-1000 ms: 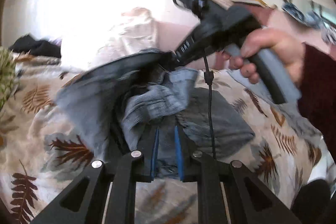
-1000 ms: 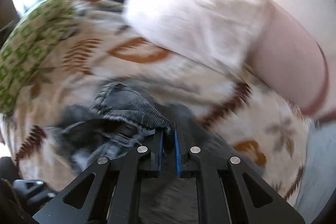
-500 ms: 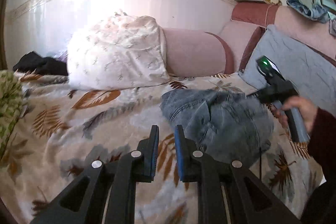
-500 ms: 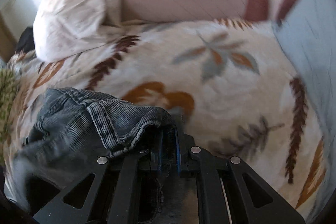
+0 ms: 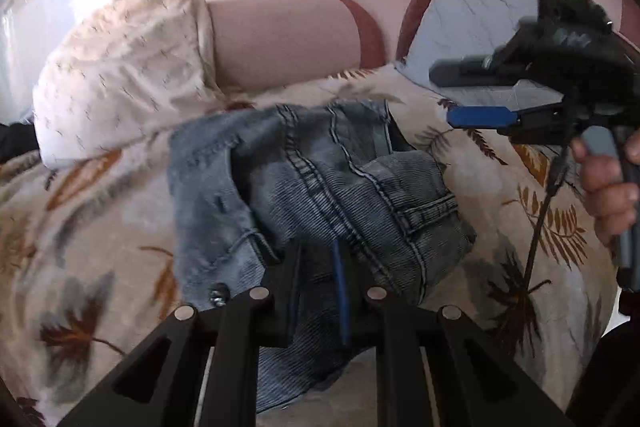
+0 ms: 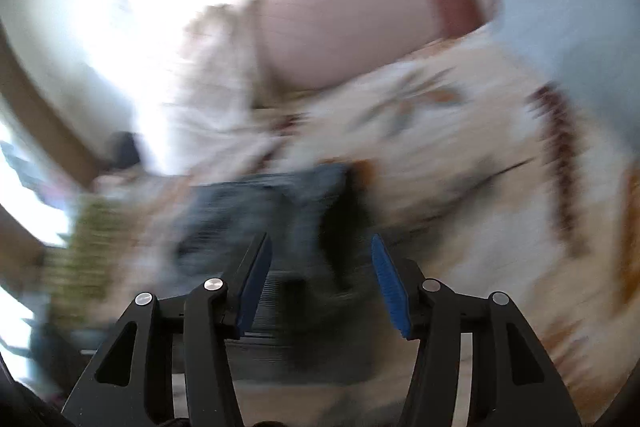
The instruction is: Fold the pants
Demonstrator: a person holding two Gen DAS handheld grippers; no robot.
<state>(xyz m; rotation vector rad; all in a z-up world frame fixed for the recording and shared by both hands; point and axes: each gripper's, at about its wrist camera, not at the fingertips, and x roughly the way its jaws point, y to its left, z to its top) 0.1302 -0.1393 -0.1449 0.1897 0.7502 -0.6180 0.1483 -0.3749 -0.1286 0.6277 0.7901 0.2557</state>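
Leaf-print bedspread (image 5: 500, 195) under crumpled jeans (image 5: 320, 187), no clear axis; right claw (image 6: 320, 279) just spread, empty; left claw (image 5: 316, 287) narrow.

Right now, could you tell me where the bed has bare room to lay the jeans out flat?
The widest free patch of the leaf-print bedspread lies left of the jeans, below the white pillow. A narrower strip lies right of them, under the right gripper. Toward the pink bolster it is crowded.

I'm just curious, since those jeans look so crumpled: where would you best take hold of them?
Probably the thick stitched band on the near right of the jeans. It lies on top of the heap, its edge exposed towards the leaf-print bedspread, so a gripper coming low from that right side could pinch it.
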